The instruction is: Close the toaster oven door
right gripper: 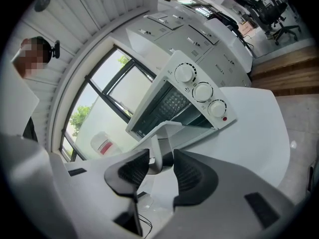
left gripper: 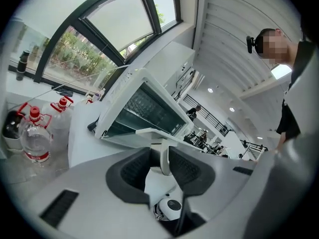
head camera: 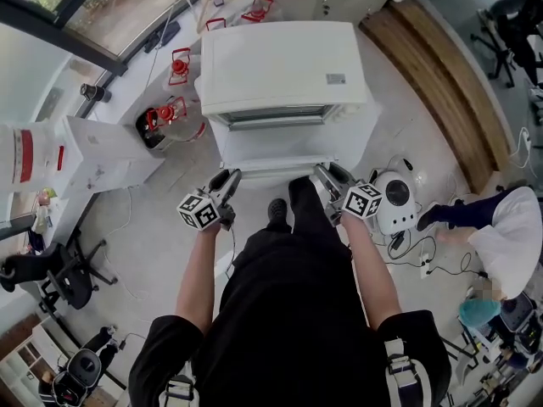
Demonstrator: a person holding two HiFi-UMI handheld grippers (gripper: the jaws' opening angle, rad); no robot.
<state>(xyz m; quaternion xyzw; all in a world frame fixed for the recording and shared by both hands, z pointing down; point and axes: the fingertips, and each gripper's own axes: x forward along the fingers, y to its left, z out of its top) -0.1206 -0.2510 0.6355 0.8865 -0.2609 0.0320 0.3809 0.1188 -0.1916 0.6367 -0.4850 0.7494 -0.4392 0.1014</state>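
A: Head view: toaster oven [head camera: 276, 66] near the table's [head camera: 365, 130] front edge, door [head camera: 271, 166] sticking out past it. Open floor left, round appliance [head camera: 394, 200] right.
B: Left gripper view: left gripper [left gripper: 160, 159] clamped on the door handle [left gripper: 163, 153]; door tilted partway open.
A: Right gripper view: right gripper [right gripper: 160, 162] pinches the same handle, below the knobs [right gripper: 203, 91].

A white oven [head camera: 280, 66] sits on a white table [head camera: 370, 121], its door [head camera: 273, 167] hanging partly open toward the person. The left gripper [head camera: 227, 179] and right gripper [head camera: 325, 176] meet the door's near edge, one at each end. Red-capped bottles [head camera: 179, 64] stand far left.
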